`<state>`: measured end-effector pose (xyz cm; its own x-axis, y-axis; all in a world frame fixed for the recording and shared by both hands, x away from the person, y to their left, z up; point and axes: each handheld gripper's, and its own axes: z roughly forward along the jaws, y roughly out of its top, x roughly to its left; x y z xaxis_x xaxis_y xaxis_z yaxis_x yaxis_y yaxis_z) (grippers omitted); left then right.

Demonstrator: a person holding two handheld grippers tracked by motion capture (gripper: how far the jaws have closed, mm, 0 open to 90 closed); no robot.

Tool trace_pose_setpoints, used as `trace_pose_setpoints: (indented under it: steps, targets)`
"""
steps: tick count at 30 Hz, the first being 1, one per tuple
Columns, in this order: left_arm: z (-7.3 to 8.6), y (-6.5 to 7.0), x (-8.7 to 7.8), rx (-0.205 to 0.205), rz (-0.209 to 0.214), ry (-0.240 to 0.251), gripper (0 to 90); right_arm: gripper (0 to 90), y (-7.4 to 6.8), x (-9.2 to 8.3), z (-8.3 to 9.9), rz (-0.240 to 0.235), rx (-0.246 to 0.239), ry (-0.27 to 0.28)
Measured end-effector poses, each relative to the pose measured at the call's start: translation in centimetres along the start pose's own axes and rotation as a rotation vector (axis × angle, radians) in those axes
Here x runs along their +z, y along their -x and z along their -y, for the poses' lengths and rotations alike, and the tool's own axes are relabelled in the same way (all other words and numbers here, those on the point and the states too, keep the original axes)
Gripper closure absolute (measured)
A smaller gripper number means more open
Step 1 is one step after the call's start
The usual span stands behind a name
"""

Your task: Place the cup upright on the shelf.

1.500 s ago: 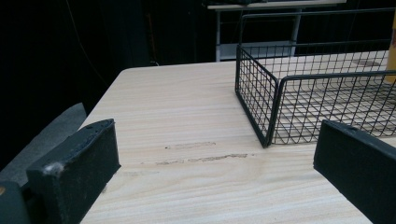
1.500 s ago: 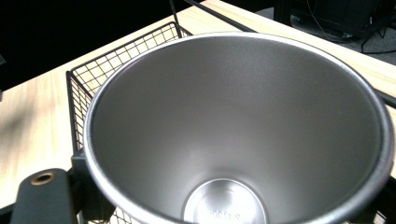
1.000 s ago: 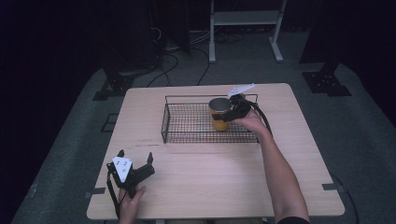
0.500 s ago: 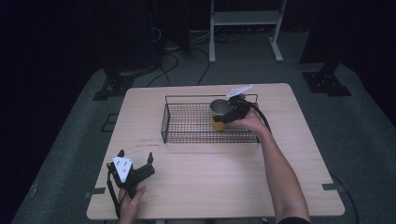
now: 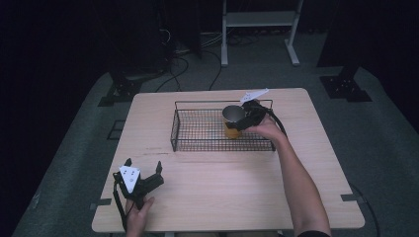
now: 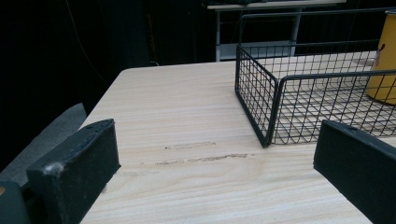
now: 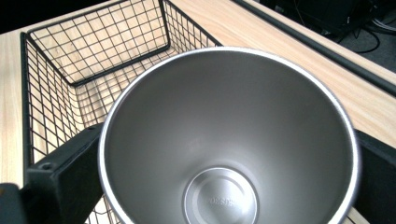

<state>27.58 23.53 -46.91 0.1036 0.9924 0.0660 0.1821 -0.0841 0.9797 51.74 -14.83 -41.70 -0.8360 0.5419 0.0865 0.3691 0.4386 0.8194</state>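
The right claw (image 5: 245, 120) has just spread wide off the steel-lined yellow tumbler (image 5: 232, 122), now standing upright inside the wire basket (image 5: 197, 146). Draw back straight, clear of the rim. The left claw (image 5: 143, 167) rests wide on the desk (image 5: 222, 187).

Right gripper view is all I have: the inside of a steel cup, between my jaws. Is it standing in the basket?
Observer: Yes. In the high view the cup stands upright on the floor of the basket, toward its right end.
Operator: Where's my other gripper?
Observer: The left gripper sits at the near left corner of the table, jaws open, nothing between them.
Operator: Can I back off?
Observer: Probably. The jaws of the right gripper have just been opening, with the cup between them, and the hand is level with the cup's rim.
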Motion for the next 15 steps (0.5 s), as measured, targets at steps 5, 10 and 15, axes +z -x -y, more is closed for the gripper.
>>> trace_pose_setpoints:
  steps: [5,10,15]
  targets:
    - [0.00,0.00,0.01,-0.001,0.000,0.000,0.0,0.0,-0.17,-0.17,-0.11,-0.013,-0.001,0.003]
    - [-0.01,0.00,0.00,0.000,0.000,-0.001,0.0,0.0,-0.28,-0.41,-0.31,-0.011,0.000,0.015]
    - [-0.01,0.01,0.01,0.000,0.000,-0.001,0.0,0.0,-0.21,-0.85,-0.41,-0.013,0.010,0.034]
